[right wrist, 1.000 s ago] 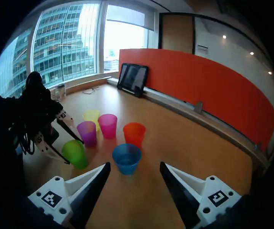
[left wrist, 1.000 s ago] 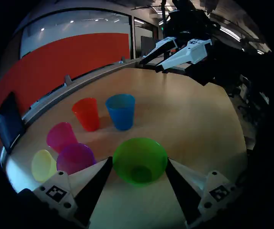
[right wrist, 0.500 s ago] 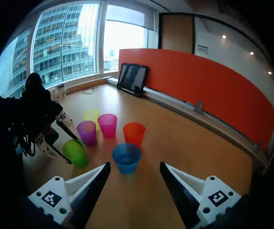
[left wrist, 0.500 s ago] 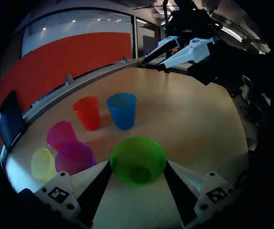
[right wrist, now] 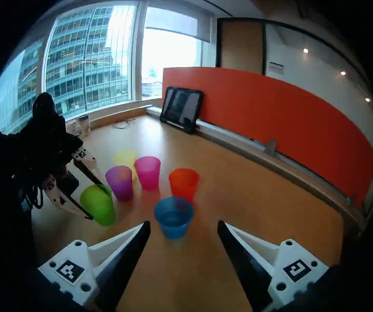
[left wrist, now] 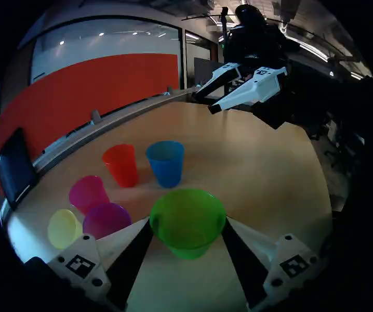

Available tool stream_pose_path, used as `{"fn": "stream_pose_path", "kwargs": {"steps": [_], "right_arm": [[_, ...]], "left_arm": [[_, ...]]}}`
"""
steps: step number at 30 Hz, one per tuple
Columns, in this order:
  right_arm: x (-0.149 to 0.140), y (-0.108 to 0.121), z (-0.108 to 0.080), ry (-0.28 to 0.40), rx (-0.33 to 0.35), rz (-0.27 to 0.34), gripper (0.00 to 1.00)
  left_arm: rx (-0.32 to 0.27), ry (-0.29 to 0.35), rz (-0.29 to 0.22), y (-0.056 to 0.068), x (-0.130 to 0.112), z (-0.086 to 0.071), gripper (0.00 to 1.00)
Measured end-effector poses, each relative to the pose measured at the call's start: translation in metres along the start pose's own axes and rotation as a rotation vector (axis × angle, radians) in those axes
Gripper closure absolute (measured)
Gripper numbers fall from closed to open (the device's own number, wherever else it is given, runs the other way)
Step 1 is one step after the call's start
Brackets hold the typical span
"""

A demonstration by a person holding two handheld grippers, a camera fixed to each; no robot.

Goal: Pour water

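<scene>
"Left gripper view: what is gripped by the left gripper [left wrist: 186, 221]?"

"The green cup [left wrist: 187, 229] is clamped between both fingers. One finger is pressed on each side of the wall just under the rim, so the jaws are set to the cup's width. It is taken high, it seems, so that the mouth is left free for pouring."

"How is it seen from the right gripper view?"

"It is seen tilted, at the near left of the group, just beside the purple cup [right wrist: 119, 182]. Whether its base is clear of the table [right wrist: 269, 208] cannot be told."

"And the right gripper [right wrist: 183, 224]?"

"It is spread wide and nothing is held. The blue cup [right wrist: 173, 217] is framed between its fingers but is not touched."

"Why is the blue cup judged the target?"

"It is set upright in front of the red cup [right wrist: 183, 183], with open table between it and the green cup. Water cannot be confirmed in either cup."

"What is called for next?"

"Probably the green cup is to be carried over the blue rim and tipped slowly. Thin plastic is easily squeezed out of round, and a spill is risked if the rim is missed."
</scene>
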State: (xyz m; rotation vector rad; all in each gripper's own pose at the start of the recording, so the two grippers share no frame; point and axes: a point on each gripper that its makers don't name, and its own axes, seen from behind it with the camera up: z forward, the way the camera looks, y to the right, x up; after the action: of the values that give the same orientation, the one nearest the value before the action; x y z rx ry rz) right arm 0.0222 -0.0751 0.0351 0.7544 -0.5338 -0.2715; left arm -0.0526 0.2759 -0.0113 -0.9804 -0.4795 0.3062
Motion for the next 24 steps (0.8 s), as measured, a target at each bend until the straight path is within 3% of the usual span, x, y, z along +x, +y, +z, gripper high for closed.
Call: {"fn": "stream_pose_path", "kwargs": {"steps": [14,24], "right_arm": [[-0.001,-0.005,0.004,0.004,0.008,-0.003,0.00],[-0.010,-0.006,0.013,-0.010,0.009,-0.004,0.00]], "left_arm": [[0.016,0.056,0.003,-0.002,0.026,-0.025,0.13],[0.050,0.112,0.022,-0.013,0.052,-0.044,0.13]]}}
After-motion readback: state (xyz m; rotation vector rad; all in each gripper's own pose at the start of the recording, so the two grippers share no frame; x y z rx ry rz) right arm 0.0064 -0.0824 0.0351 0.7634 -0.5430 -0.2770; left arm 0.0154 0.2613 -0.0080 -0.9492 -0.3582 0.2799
